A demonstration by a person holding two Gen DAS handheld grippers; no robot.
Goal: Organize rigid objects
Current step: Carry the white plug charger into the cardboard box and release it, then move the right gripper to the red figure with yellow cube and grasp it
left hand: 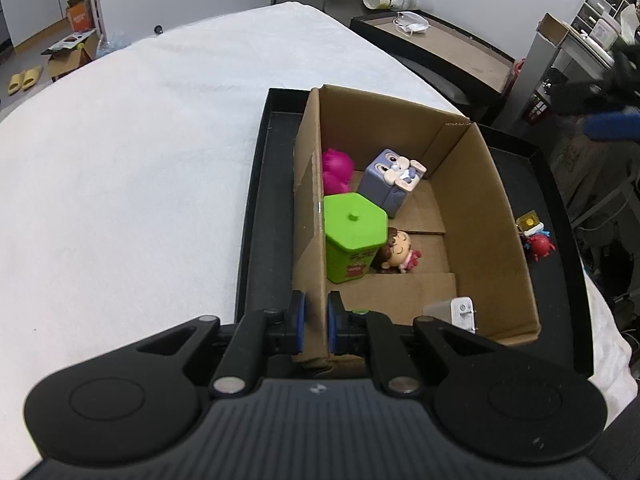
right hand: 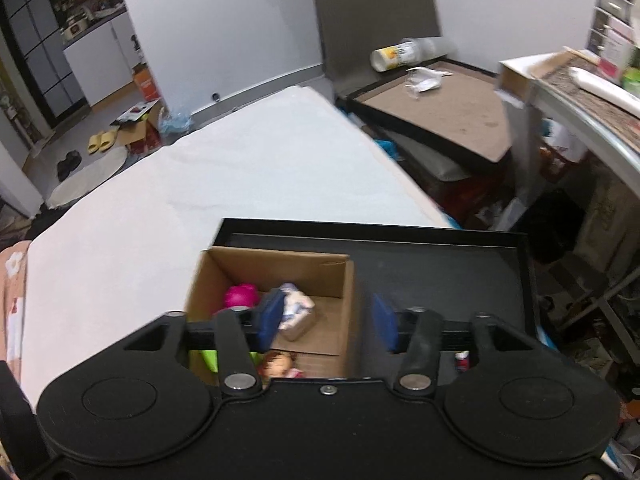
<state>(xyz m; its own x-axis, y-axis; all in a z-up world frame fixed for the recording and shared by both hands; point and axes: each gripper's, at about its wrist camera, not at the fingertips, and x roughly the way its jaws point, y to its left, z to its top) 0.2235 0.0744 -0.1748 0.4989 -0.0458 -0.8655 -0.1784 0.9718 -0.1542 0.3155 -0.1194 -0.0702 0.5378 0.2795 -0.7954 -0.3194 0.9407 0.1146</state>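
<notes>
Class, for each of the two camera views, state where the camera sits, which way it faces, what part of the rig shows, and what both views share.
Left wrist: sits on the left gripper, looking forward and down into the cardboard box; its fingers pinch the box's left wall.
Right wrist: sits on the right gripper, higher up, facing over the box toward the room; its fingers are spread, empty, and the picture is blurred.
Shared: the box, black tray, pink toy, purple cube, white cloth.

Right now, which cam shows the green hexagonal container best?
Left wrist. The green hexagonal container sits sharp and unobstructed in the cardboard box, lid knob and side label visible. Right wrist shows only a green sliver behind the right gripper.
</notes>
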